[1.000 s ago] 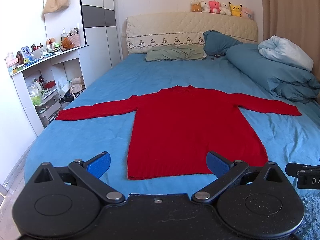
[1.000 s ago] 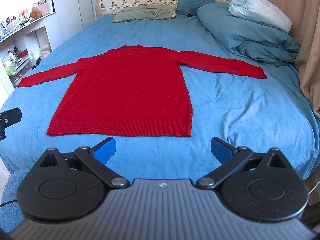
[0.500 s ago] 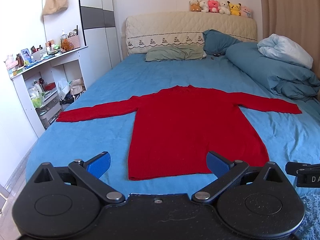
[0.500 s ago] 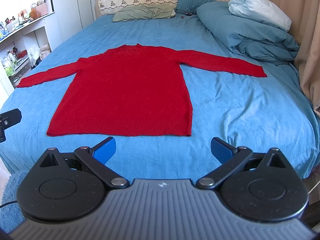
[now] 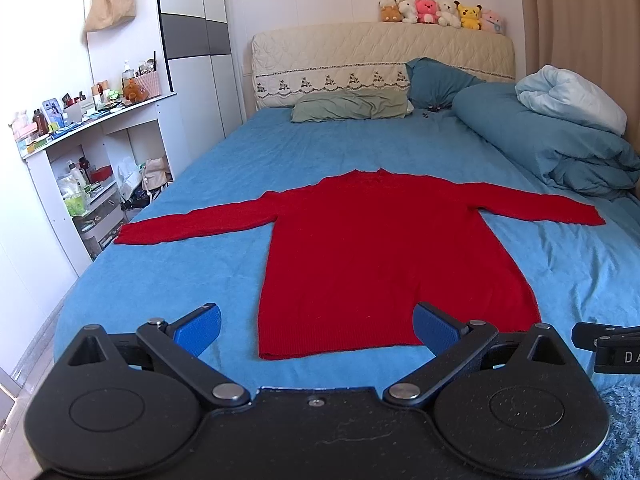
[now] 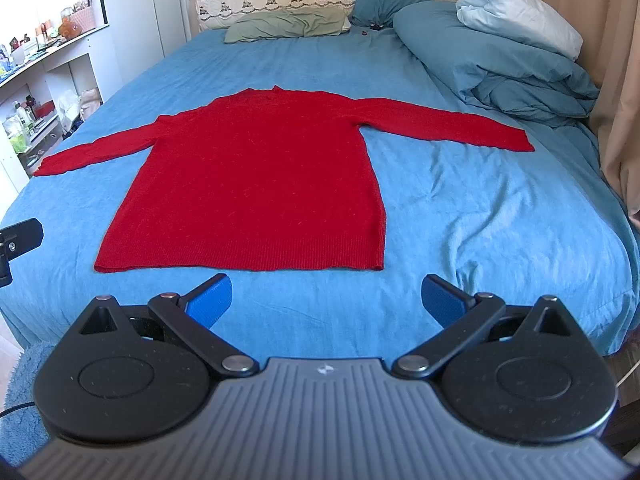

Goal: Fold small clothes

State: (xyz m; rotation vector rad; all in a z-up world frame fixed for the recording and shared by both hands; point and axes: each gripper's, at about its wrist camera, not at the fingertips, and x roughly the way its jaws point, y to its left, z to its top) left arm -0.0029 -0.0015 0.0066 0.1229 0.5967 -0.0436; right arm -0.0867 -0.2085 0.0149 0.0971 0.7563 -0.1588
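Note:
A red long-sleeved sweater (image 5: 384, 248) lies flat on the blue bed sheet (image 5: 192, 280), both sleeves spread out sideways, hem nearest me. It also shows in the right wrist view (image 6: 256, 184). My left gripper (image 5: 318, 326) is open and empty, held above the foot of the bed just short of the hem's left part. My right gripper (image 6: 326, 300) is open and empty, held a little short of the hem's right part. Neither gripper touches the sweater.
A rolled blue duvet (image 5: 560, 152) with a pale blanket lies along the bed's right side. Pillows (image 5: 352, 106) sit at the headboard. White shelves (image 5: 92, 168) with clutter stand left of the bed. A curtain (image 6: 616, 80) hangs at the right.
Both grippers have drifted very slightly; the view of the sweater barely shifts. Both jaws stay open and the sweater has not moved.

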